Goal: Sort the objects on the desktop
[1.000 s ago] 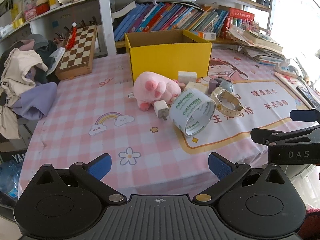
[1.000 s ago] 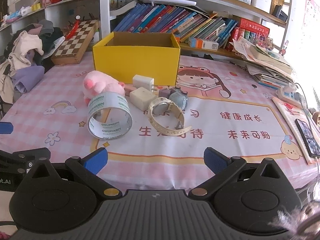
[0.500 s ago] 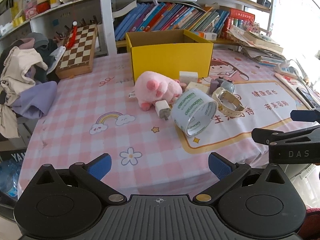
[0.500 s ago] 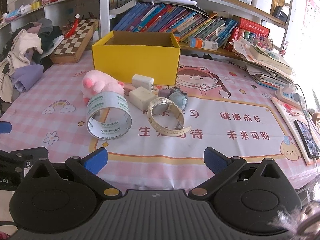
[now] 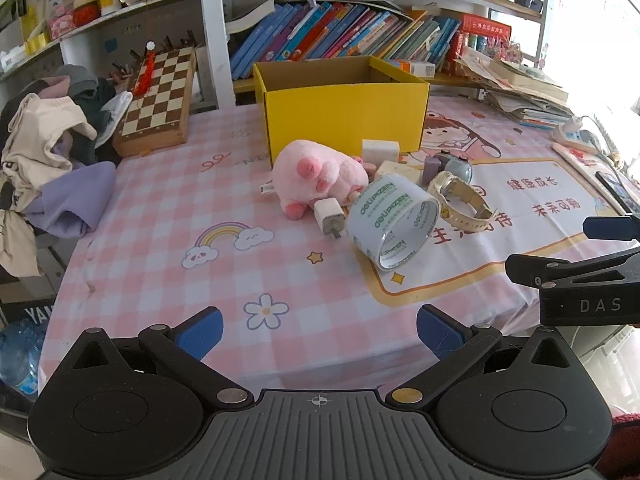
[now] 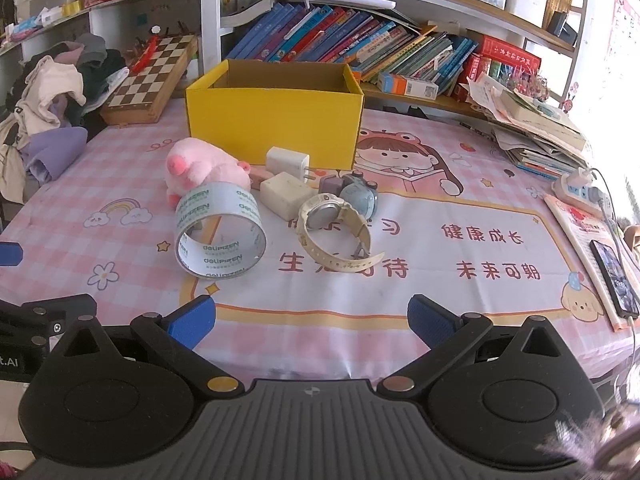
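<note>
Cluttered study corner, bookshelves at back, desk under a pink checked cloth (image 5: 168, 216) w/ a cartoon mat on the right half. Task items sit in one tight cluster ahead of both sets of fingers, just in front of the yellow box (image 6: 276, 120), which is open-topped and looks empty from what shows, so prob the drop target & nothing sorted yet. Closest to the fingers: tape roll (image 6: 220, 232) lying tilted on its rim, leaning back against the pink plush pig (image 5: 320, 176); cream watch (image 6: 336, 232) just right of it, strap curled open. Behind those: two white chargers (image 6: 286, 190), small blue-grey clock (image 6: 362, 196), all nearly touching each other. Left gripper (image 5: 320, 332) & right gripper (image 6: 312, 320) both held low at the near desk edge, fingers spread wide, nothing between them, well short of the cluster; reads as a staging pose before first pick. Tape is the obvious first grab: nearest, unblocked, and the thin wall fits btwn spread fingers. View diffs: left cam shows a third small white plug (image 5: 330, 216) at the pig's foot, touching the tape; right cam hides it behind the roll. Right cam shows the two chargers + clock clearly and a phone (image 6: 614, 276) far right of its fingers; left cam catches those only partly. Left cam also sees clothes pile (image 5: 48, 152) & chessboard (image 5: 160, 96) far left.
</note>
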